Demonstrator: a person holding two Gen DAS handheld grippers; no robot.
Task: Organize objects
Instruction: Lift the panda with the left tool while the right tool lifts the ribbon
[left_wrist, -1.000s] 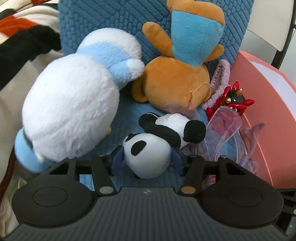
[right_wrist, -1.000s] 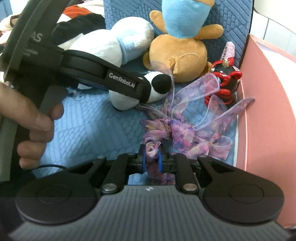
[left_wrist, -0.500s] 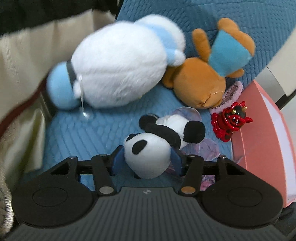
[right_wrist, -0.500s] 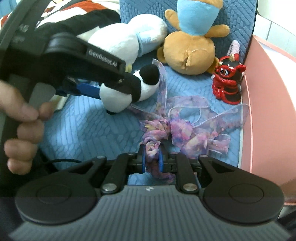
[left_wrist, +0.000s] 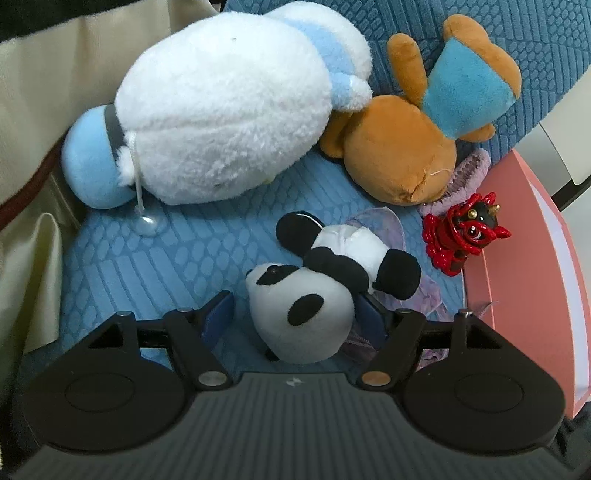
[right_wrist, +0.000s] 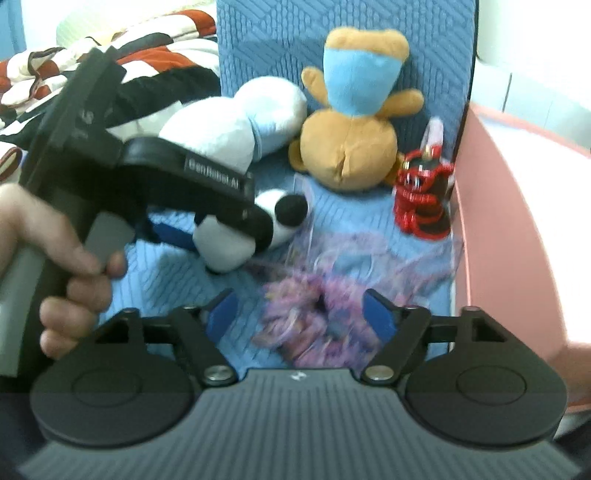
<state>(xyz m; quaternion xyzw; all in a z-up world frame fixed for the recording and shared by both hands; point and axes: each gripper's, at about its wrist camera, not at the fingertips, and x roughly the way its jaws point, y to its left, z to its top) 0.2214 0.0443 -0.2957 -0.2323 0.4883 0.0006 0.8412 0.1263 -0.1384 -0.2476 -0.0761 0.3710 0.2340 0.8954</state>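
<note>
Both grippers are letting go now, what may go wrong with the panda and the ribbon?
1. The left gripper jaws are opening around the panda plush; one pad looks close to its head and may drag it.
2. The ribbon bundle lies between the opening right gripper jaws; its loose loops may snag a pad.
</note>
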